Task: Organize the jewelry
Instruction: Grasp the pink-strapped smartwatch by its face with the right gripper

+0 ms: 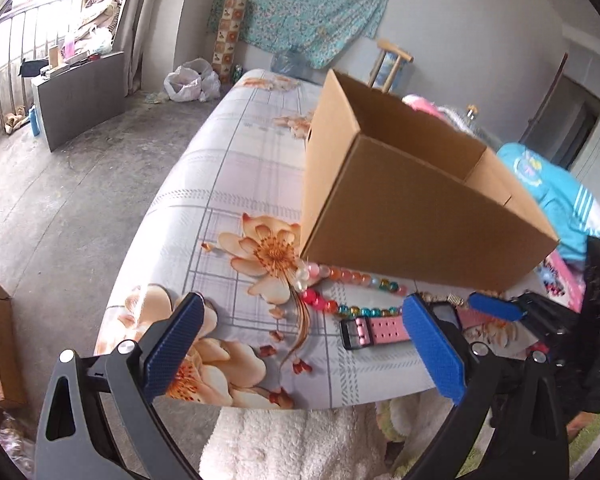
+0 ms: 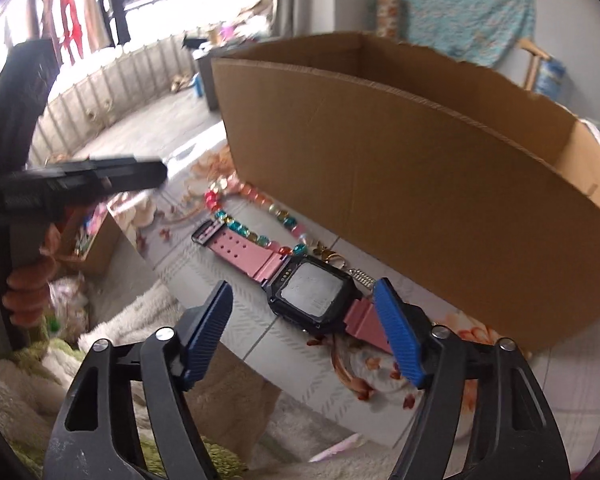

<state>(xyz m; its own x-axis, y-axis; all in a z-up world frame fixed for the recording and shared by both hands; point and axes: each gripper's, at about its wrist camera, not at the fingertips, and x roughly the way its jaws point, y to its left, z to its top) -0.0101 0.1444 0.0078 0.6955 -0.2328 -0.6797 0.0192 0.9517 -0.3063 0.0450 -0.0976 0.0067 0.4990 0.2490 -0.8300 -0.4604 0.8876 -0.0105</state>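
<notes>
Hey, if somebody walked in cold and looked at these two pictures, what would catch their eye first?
Probably the big open cardboard box standing on the flowered sheet. Next, the pink-strapped watch lying flat in front of it, with a string of colourful beads curving between watch and box. The right tool hangs open just before the watch; the left tool is open too.

one watch (image 2: pixel 315 295), one bead necklace (image 2: pixel 256 216), one box (image 2: pixel 420 184)

Grey concrete floor (image 1: pixel 80 184), bright railed window (image 1: pixel 16 32), teal cloth (image 1: pixel 300 4) on wall.
</notes>
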